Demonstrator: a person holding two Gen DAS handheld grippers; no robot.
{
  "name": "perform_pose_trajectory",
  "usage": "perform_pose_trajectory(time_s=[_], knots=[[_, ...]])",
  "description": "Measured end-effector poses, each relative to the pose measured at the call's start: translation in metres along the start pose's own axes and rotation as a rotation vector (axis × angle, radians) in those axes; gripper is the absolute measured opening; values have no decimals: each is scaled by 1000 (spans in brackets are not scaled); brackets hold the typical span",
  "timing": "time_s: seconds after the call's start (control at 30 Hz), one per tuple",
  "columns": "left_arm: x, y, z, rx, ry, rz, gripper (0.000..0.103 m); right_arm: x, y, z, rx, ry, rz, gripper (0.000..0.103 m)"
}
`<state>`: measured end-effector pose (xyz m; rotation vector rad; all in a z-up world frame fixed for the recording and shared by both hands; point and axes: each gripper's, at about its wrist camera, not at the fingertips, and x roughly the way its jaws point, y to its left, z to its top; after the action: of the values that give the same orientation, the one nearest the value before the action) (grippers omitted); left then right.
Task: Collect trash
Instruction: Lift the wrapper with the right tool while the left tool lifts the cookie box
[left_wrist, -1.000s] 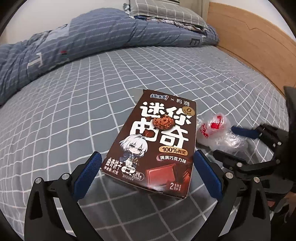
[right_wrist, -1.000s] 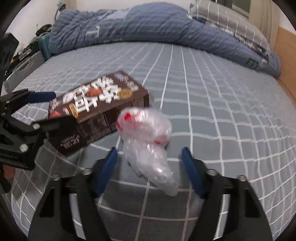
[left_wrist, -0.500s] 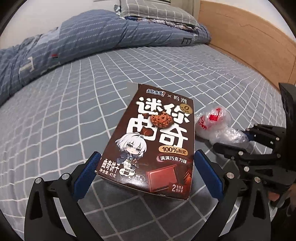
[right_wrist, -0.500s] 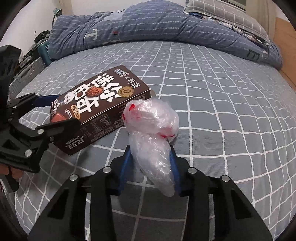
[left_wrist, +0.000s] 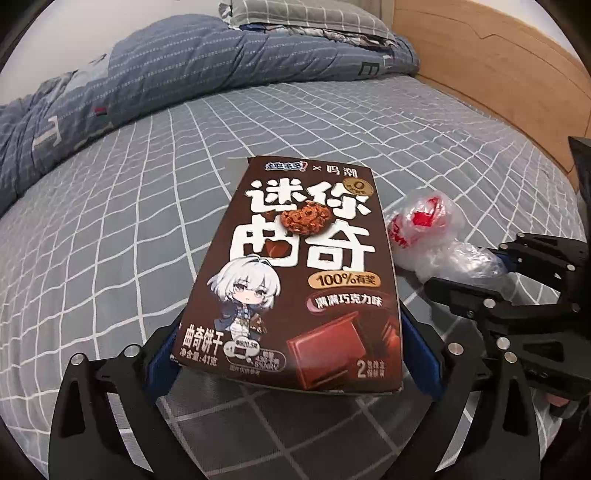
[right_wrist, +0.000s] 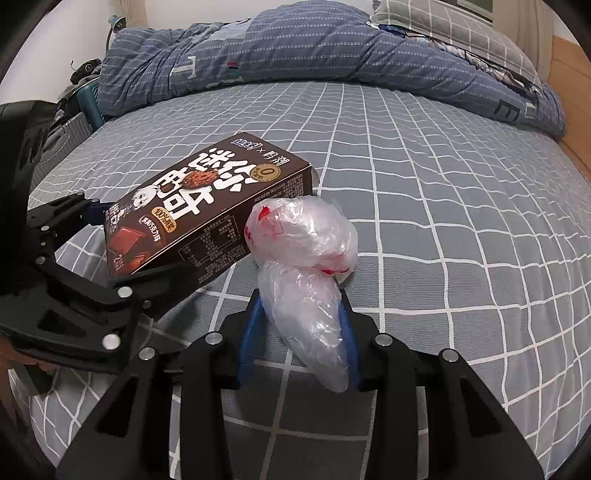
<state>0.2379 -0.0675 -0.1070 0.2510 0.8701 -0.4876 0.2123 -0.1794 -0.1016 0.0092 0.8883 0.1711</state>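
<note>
We have both pieces of trash in hand on the bed: the brown cookie box (left_wrist: 299, 280) sits between the blue pads of our left gripper (left_wrist: 295, 354), whose jaws press against its two long sides near the close end, and the crumpled clear plastic bag (right_wrist: 303, 273) with red print is pinched at its tail by our right gripper (right_wrist: 301, 332), jaws narrow around it. The box and bag lie side by side, touching or nearly so, and both appear to rest on the grey checked sheet (right_wrist: 461, 192); the box's near end looks tilted up slightly. So we judge the grasping done and the lifting and carrying away left; no bin shows in either view. Both grippers come in low and nearly level with the mattress, side by side, pointing toward the rumpled blue duvet (left_wrist: 184, 74) and the pillow (left_wrist: 295, 14) at the headboard (left_wrist: 498, 81).
</note>
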Motion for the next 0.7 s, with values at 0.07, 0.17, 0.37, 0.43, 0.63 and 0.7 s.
perform_pose_trajectory(time_s=[0.07,0.17,0.37,0.43,0.63,0.7], knots=[[0,2,0,-8,-6,-4,93,-1,-1,1,4,-3,-3,37],[0,3,-1,-20,-14,-6,92,-1,-2,2,4,-2,-4,37],[-3,2,-3,-32,-13,-14,92,-3,-3,2,3,-5,-5,37],[-5,2,-3,-32,-8,-13,92,-5,-3,4,1,-7,-8,37],[-19,4,1,-68,-27,14,92,-16,-1,7,0,-23,-10,37],[-23,3,1,-81,-30,24,92,-20,0,8,-2,-29,-9,37]])
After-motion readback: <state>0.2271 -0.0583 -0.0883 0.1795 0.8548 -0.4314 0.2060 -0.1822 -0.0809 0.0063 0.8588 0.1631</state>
